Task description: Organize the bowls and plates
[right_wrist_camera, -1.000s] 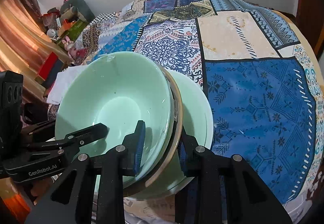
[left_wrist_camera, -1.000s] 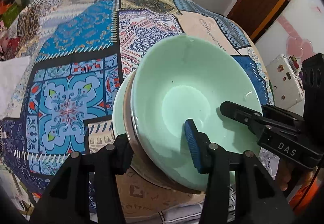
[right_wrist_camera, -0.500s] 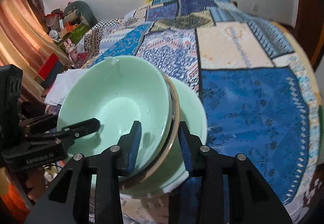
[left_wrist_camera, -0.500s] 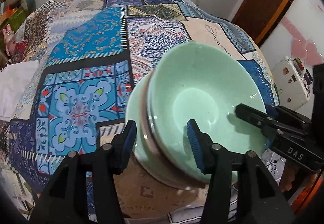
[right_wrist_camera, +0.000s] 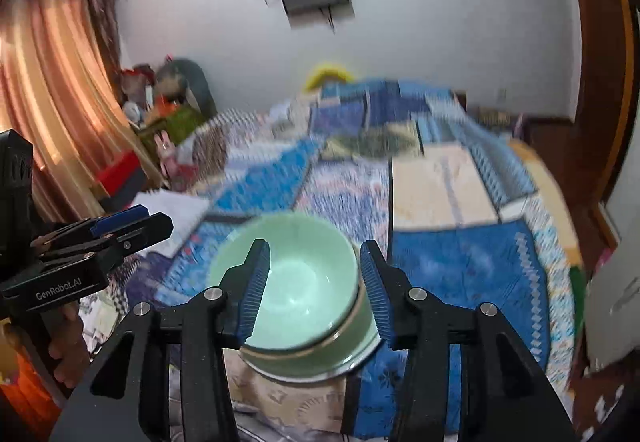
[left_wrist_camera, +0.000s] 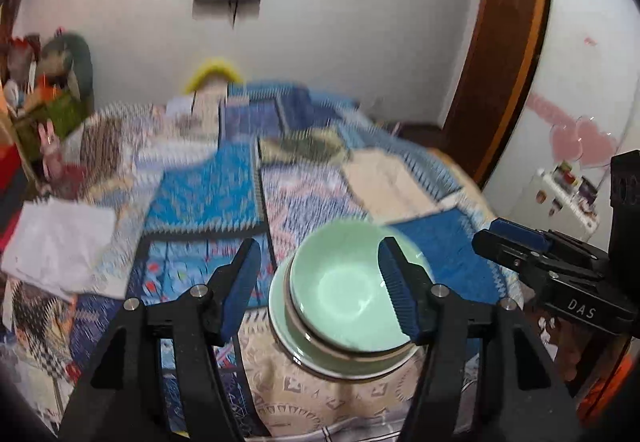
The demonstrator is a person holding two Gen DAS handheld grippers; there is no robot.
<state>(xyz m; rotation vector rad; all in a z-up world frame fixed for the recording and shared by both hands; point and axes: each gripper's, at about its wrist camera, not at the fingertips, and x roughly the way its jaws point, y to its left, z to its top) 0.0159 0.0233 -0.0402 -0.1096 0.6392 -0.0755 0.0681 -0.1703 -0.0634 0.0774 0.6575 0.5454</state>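
Pulling away, your left gripper (left_wrist_camera: 316, 294) and right gripper (right_wrist_camera: 316, 290) have just been opening; both stand spread with nothing pinched. The green bowl (left_wrist_camera: 344, 306) sits nested in a stack on the plate (left_wrist_camera: 280, 318), near the quilt's (left_wrist_camera: 208, 194) front edge. On soft bedding it could tip if bumped. Blur hides how many pieces are stacked.

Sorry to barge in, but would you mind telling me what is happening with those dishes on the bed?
A person holds a claw in each hand. Both the left claw and the right claw have just been opening and now hold nothing. The green bowl sits nested on the stack of plates on the patchwork bedspread.
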